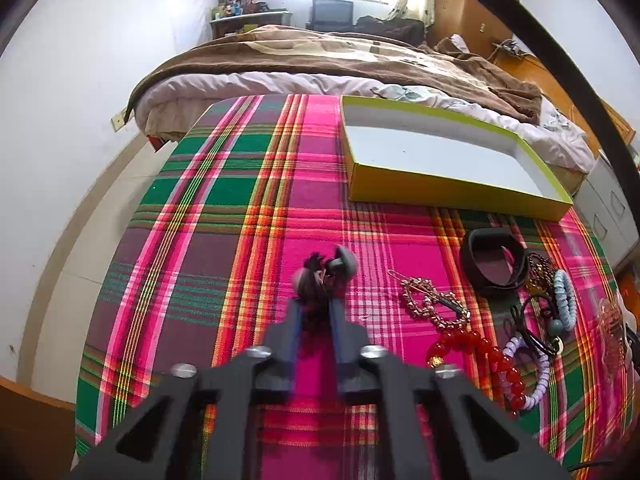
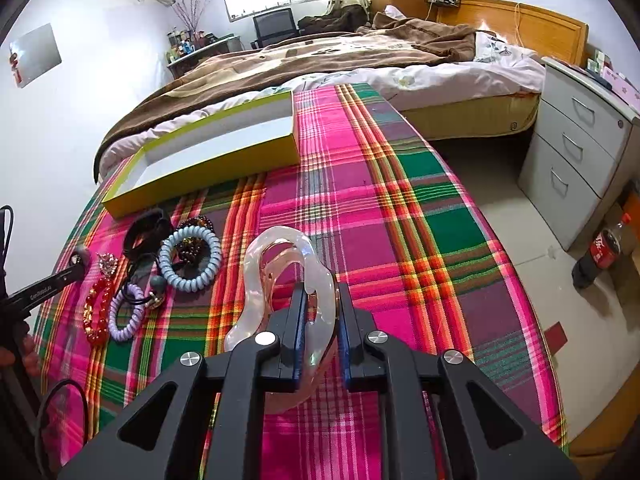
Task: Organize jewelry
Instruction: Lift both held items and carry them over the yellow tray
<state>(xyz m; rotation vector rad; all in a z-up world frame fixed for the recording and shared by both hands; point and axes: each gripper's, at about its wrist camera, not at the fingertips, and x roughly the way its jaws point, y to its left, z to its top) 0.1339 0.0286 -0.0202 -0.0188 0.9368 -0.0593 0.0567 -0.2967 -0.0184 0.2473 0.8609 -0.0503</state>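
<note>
The left gripper (image 1: 325, 276) is clenched on a dark hair tie with grey beads (image 1: 320, 270), held above the plaid surface (image 1: 240, 208). The right gripper (image 2: 322, 300) grasps a clear pink hair claw (image 2: 280, 276). The other jewelry, such as the red bead bracelet (image 2: 96, 312) and blue coil tie (image 2: 191, 258), lies near the yellow box (image 2: 224, 148).

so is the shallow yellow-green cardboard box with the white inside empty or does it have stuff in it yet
Empty. The shallow yellow-green cardboard box shows only bare white floor in both wrist views; the jewelry pile lies in front of it on the plaid cloth.
</note>
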